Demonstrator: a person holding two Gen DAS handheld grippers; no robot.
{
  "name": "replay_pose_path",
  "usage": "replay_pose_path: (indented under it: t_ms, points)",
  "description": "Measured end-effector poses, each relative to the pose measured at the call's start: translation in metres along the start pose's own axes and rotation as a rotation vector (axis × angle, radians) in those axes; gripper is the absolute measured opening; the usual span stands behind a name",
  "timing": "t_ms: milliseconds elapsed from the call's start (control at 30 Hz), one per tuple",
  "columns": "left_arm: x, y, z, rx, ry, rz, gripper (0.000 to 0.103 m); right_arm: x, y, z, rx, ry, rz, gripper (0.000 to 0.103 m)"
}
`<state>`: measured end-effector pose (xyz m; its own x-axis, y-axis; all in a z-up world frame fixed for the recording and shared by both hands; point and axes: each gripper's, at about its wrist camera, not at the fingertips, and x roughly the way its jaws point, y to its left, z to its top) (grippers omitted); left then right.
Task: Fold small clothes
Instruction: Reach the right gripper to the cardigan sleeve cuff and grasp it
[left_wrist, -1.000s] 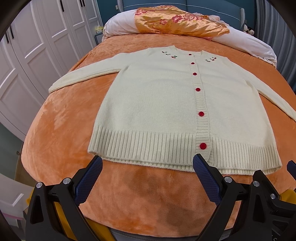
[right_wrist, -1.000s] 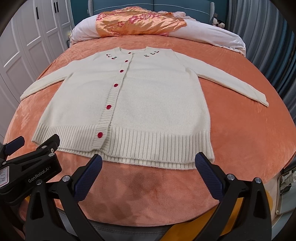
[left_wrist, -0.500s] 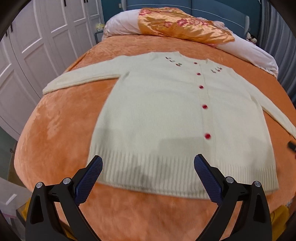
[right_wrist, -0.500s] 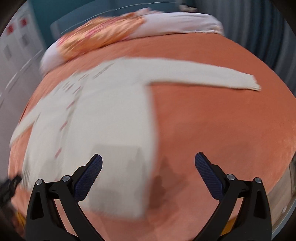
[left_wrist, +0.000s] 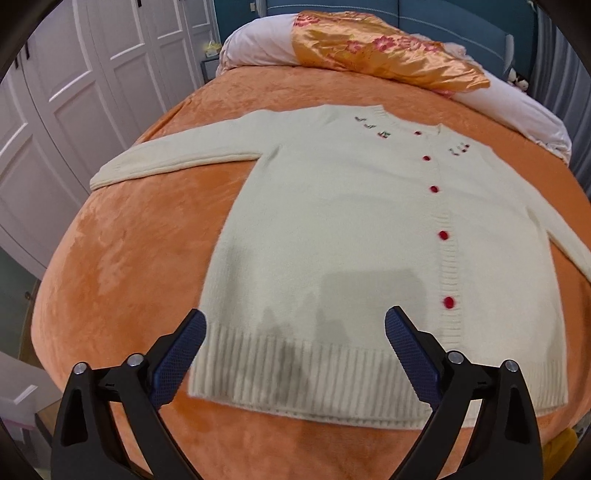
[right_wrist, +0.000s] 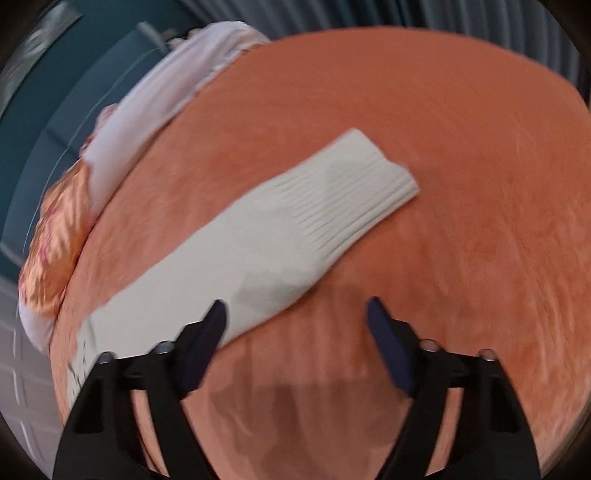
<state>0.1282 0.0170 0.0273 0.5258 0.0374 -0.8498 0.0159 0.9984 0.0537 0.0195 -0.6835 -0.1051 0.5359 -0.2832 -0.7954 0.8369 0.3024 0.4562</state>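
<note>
A cream knit cardigan (left_wrist: 351, 236) with red buttons lies flat, front up, on an orange bedspread (left_wrist: 122, 266), both sleeves spread out. My left gripper (left_wrist: 293, 336) hovers over its ribbed hem near the left corner, jaws wide but closing slightly, nothing between them. In the right wrist view only the cardigan's right sleeve (right_wrist: 280, 240) shows, running diagonally with its ribbed cuff (right_wrist: 365, 184) farthest from me. My right gripper (right_wrist: 295, 314) hangs beside the sleeve's near edge, over the bedspread. Its jaws are closing and nothing is between them.
White pillows (left_wrist: 258, 48) and an orange floral satin cover (left_wrist: 388, 55) lie at the bed's head against a teal headboard (left_wrist: 424, 18). White wardrobe doors (left_wrist: 74, 92) stand left of the bed. Grey curtains (right_wrist: 406, 18) hang beyond the bed's right side.
My left gripper moved forward from the bed's edge over the hem. My right gripper swung far right and rolled, from the hem to the right sleeve, and its jaws narrowed.
</note>
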Motion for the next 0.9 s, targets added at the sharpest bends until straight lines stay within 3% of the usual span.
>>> replay_pose_path:
  t_ms: [100, 167, 267, 367, 533, 733, 900]
  points:
    - [0.005, 0.002, 0.004, 0.012, 0.013, 0.028, 0.092, 0.008, -0.004, 0.013, 0.054, -0.009, 0.012, 0.062]
    - [0.007, 0.003, 0.008, 0.013, 0.015, 0.043, 0.092, 0.013, 0.0, 0.02, 0.065, -0.006, 0.02, 0.05]
    - [0.008, 0.005, 0.015, -0.001, 0.005, 0.049, 0.092, 0.017, 0.023, 0.028, 0.019, -0.007, -0.006, 0.006]
    - [0.008, 0.004, 0.02, -0.007, 0.0, 0.045, 0.092, -0.001, 0.066, 0.036, -0.067, -0.074, 0.059, 0.005]
    - [0.011, 0.0, 0.025, 0.004, -0.001, 0.04, 0.092, -0.061, 0.179, 0.017, -0.326, -0.168, 0.28, 0.005]
    - [0.013, 0.001, 0.024, -0.005, 0.001, 0.031, 0.092, -0.115, 0.324, -0.069, -0.668, -0.163, 0.511, 0.004]
    - [0.015, 0.005, 0.023, -0.004, 0.004, 0.039, 0.092, -0.12, 0.407, -0.169, -0.879, -0.071, 0.605, 0.004]
